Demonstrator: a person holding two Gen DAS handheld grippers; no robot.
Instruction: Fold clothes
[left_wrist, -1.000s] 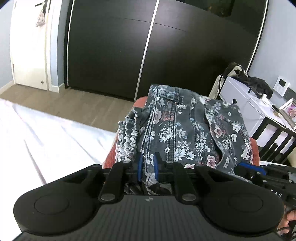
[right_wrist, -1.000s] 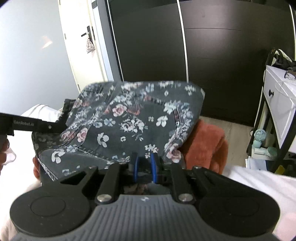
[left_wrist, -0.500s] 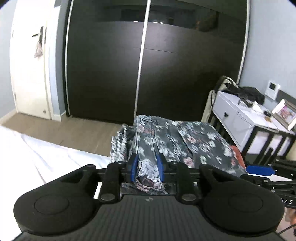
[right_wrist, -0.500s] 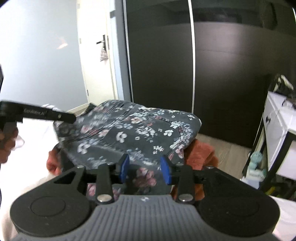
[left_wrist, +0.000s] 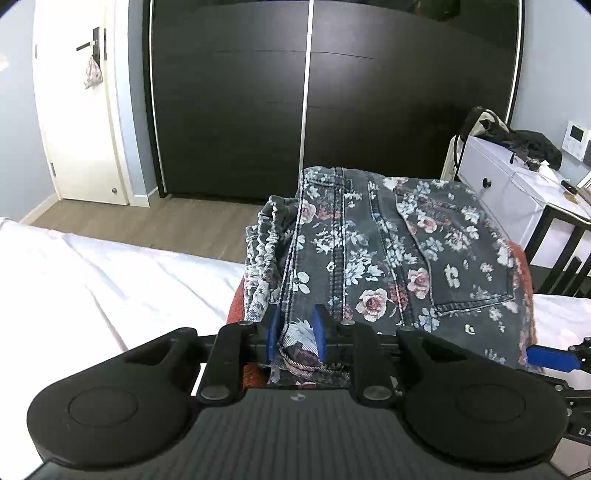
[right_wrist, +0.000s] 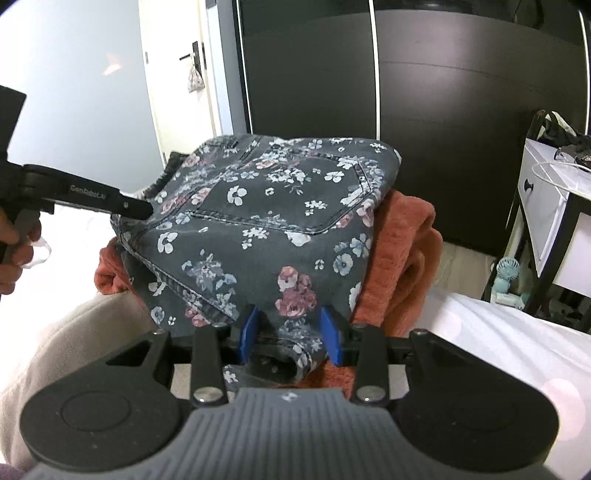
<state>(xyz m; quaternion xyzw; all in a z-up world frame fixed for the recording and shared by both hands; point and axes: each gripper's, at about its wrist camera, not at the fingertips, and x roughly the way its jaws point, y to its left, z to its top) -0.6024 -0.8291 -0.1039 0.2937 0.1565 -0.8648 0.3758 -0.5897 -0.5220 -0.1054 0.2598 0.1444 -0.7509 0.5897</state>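
Observation:
Folded dark floral jeans (left_wrist: 391, 266) lie on top of a folded rust-orange garment (right_wrist: 406, 236), on the white bed (left_wrist: 92, 280). My left gripper (left_wrist: 295, 334) has its blue fingers a little apart around the near left edge of the jeans. My right gripper (right_wrist: 290, 332) has its blue fingers spread wide, either side of the near right edge of the jeans (right_wrist: 266, 221), not pinching it. The left gripper's arm (right_wrist: 92, 195) shows in the right wrist view, touching the jeans' left side.
A dark sliding wardrobe (left_wrist: 306, 99) stands behind the bed. A white door (left_wrist: 77, 110) is at the left. A white dresser (left_wrist: 517, 192) with dark clutter stands at the right. Wooden floor (left_wrist: 155, 229) lies between bed and wardrobe.
Both grippers have opened: shut on the jeans' edge a second ago, the fingers now stand apart. The jeans have settled on the orange garment and the grippers have drawn back slightly.

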